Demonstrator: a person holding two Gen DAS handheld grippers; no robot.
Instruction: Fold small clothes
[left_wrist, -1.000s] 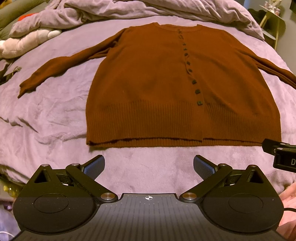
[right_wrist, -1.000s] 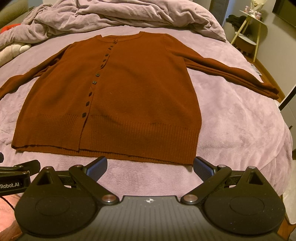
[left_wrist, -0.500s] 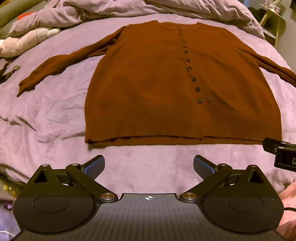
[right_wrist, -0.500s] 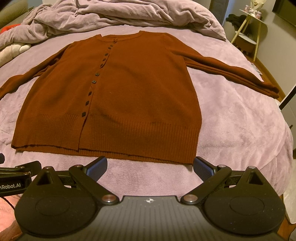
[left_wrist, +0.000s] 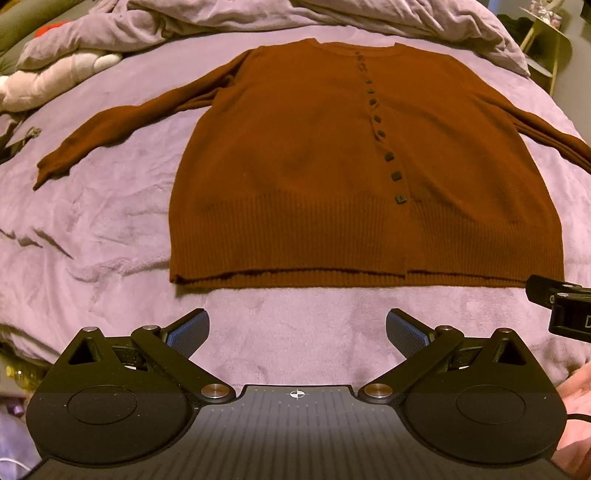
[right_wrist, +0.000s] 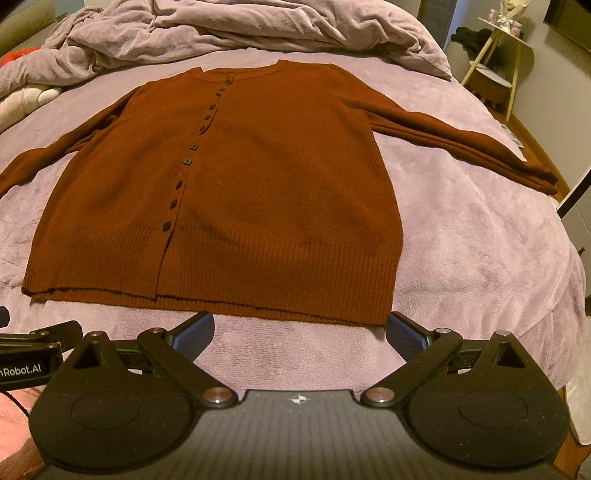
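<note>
Two sleeves are spread wide from a rust-brown buttoned cardigan (left_wrist: 303, 173) that lies flat and face up on the lilac fleece blanket (left_wrist: 92, 236) covering the bed, hem nearest the cameras and neckline farthest away. That layout looks deliberate: a garment opened flat with both arms out gives clean fold lines.

At far left a pale plush toy (left_wrist: 48, 79) sits beside the crumpled duvet (right_wrist: 236, 31), well apart from the work area. Next comes the left sleeve (left_wrist: 122, 127), angled outward with its cuff resting on the blanket. The left gripper (left_wrist: 295, 334) hovers just short of the hem, its blue-padded fingers spread wide and holding nothing; it faces the hem's left half, probably so it can reach that lower corner or the sleeve.

The row of dark buttons (left_wrist: 382, 138) runs down the middle, fastened, which keeps the two front panels from sliding during a fold.

The right gripper (right_wrist: 299, 332) is likewise fully spread and empty, its fingertips right at the ribbed hem (right_wrist: 280, 273) near the right corner, though I cannot tell whether they touch it. The right sleeve (right_wrist: 461, 144) stretches toward the bed's edge. Beyond it, a small side table (right_wrist: 495, 77) stands by the wall.

No fold has been made yet; my guess is a sleeve or side panel goes first.
</note>
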